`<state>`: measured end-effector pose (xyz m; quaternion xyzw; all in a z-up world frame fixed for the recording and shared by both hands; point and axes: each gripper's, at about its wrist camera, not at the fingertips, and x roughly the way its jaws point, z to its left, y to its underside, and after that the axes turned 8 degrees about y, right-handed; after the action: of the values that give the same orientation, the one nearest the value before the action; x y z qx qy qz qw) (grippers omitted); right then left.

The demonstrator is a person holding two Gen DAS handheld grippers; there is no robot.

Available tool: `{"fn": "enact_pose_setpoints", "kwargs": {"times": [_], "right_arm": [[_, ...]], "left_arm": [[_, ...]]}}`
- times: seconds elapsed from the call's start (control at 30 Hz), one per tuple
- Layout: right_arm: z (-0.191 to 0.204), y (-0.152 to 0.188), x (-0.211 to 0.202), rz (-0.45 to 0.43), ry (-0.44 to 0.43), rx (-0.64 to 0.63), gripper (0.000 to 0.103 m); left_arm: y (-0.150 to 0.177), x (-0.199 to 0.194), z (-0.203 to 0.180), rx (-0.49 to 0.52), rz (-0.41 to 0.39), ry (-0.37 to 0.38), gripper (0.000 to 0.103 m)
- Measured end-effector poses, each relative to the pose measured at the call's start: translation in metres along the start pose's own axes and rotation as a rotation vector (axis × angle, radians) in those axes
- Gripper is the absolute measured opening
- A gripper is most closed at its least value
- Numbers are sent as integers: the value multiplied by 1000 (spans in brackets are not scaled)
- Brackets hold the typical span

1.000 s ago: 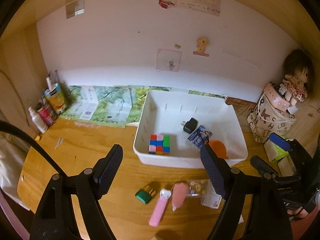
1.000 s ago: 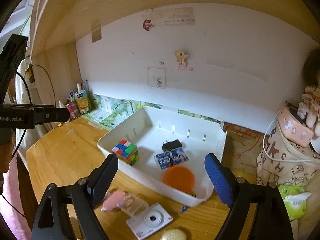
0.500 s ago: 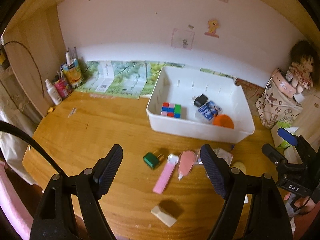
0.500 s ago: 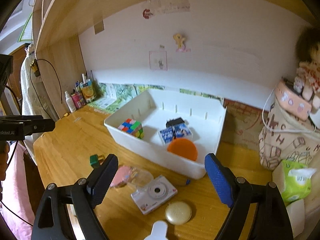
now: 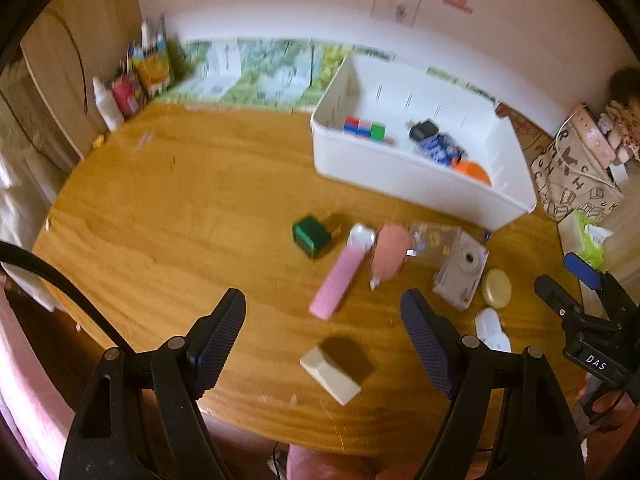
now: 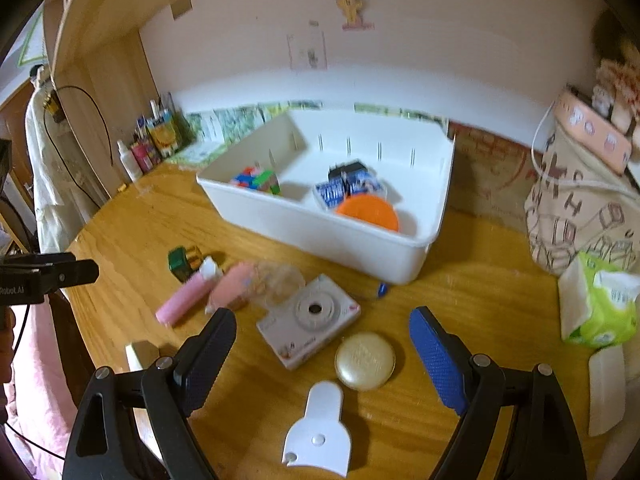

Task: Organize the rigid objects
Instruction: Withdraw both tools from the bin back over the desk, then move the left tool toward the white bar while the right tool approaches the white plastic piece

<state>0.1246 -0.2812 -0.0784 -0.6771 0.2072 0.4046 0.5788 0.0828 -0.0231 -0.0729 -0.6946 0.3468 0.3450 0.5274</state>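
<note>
Both tools are spread wide and grasp nothing. The left gripper (image 5: 323, 316) hangs over the near edge of the desk (image 5: 180, 208), with a cream block (image 5: 330, 376) lying on the wood between its fingers. The right gripper (image 6: 322, 340) hangs over the near right part of the desk, and between its fingers lie a white camera (image 6: 308, 316), a gold disc (image 6: 365, 361) just right of the camera, and a white clip (image 6: 316, 432) closest to the near edge.

A white bin (image 5: 420, 192) sits toward the far right of the desk, close to the wall. Inside it are a cube (image 6: 258, 180) at the left end, a black plug (image 5: 422, 131) and a blue packet (image 6: 348, 190) in the middle, and an orange lid (image 6: 368, 212) toward the right, against the near wall.

In front of the bin a loose row of things lies on the desk: a green box (image 5: 314, 236) at the left, then a pink bar (image 5: 338, 276), a pink oval (image 5: 388, 254) just beside it, and a clear packet (image 5: 434, 238) touching the camera. The frames are too blurred to tell whether the bar and oval touch.

Bottles (image 5: 128, 88) stand at the far left corner. A patterned bag (image 6: 580, 200) and a tissue pack (image 6: 596, 304) are at the right edge.
</note>
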Motion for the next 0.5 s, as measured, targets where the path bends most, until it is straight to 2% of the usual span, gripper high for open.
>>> {"fn": "enact_pose_setpoints", "kwargs": {"times": [0.5], "right_arm": [[5, 30, 38, 299, 30, 108, 89]], "left_arm": [[46, 52, 35, -203, 233, 91, 82]]}}
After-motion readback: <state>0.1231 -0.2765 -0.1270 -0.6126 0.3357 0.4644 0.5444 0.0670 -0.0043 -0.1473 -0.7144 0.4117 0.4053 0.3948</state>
